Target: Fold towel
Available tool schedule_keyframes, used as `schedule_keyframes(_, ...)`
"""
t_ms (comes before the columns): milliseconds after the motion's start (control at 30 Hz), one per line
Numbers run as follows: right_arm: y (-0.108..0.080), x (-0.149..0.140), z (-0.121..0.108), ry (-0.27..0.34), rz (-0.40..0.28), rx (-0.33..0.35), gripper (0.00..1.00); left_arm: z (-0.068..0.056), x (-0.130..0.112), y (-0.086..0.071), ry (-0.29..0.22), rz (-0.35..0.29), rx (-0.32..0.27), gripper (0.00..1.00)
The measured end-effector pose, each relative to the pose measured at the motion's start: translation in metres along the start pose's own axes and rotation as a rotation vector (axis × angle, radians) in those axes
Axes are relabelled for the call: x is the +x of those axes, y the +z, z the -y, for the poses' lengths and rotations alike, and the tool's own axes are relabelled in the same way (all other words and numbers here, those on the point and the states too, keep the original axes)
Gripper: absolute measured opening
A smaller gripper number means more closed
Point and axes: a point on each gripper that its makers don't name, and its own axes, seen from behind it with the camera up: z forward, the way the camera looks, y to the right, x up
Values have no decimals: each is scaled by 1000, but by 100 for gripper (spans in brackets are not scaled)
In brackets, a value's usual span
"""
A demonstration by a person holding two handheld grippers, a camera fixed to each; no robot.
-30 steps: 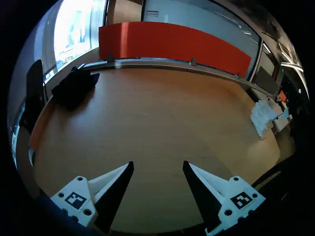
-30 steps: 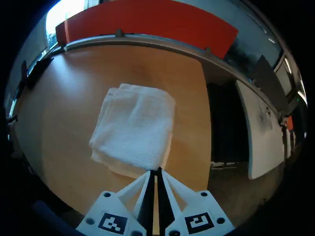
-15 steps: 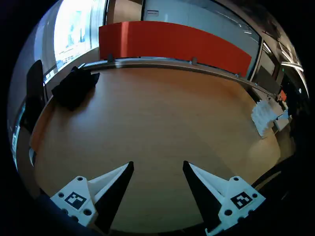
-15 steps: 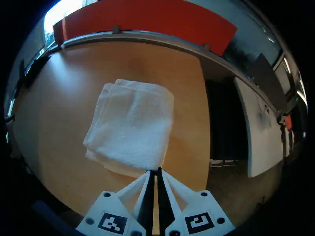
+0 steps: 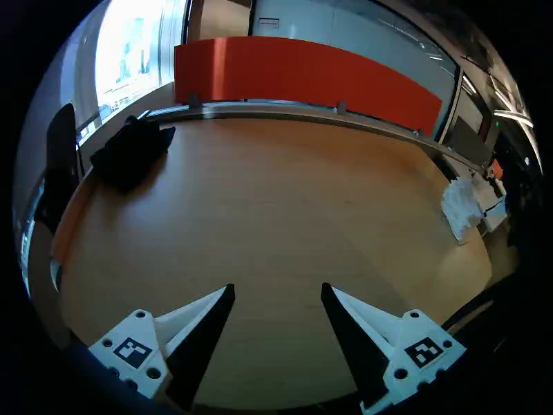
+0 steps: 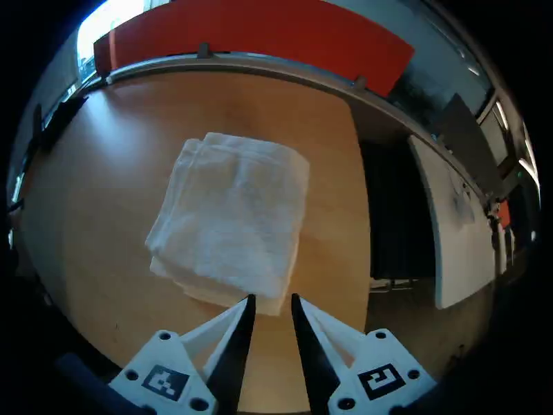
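A white towel (image 6: 231,214) lies folded into a thick rectangle on the wooden table (image 6: 104,180) in the right gripper view. My right gripper (image 6: 272,304) stands open just at the towel's near corner, with its fingers apart and nothing between them. In the left gripper view the same towel (image 5: 462,207) appears small at the far right edge of the table. My left gripper (image 5: 278,294) hangs open over bare wood, far from the towel, holding nothing.
A black bag (image 5: 131,152) lies at the table's far left. An orange divider panel (image 5: 304,72) runs along the back edge. Right of the table edge are a dark gap and a white desk (image 6: 453,228). A dark chair (image 5: 59,166) stands at the left.
My right gripper was shut on the towel's near corner and has opened, letting the corner drop onto the stack. The left gripper has not moved.
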Motion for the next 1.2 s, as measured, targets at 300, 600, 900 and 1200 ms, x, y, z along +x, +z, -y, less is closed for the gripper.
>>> schedule_keyframes(300,-2,9,17,27,-35,44,96,0,-1,0,-1,-1,-2,93)
schedule_keyframes(600,2,36,22,39,-89,40,100,2,1,-2,-4,-6,2,93)
schedule_keyframes(900,13,78,31,40,-138,57,100,6,3,-6,-19,-14,17,93)
schedule_keyframes(1200,27,118,35,50,-166,75,100,14,2,-10,-35,-16,43,93)
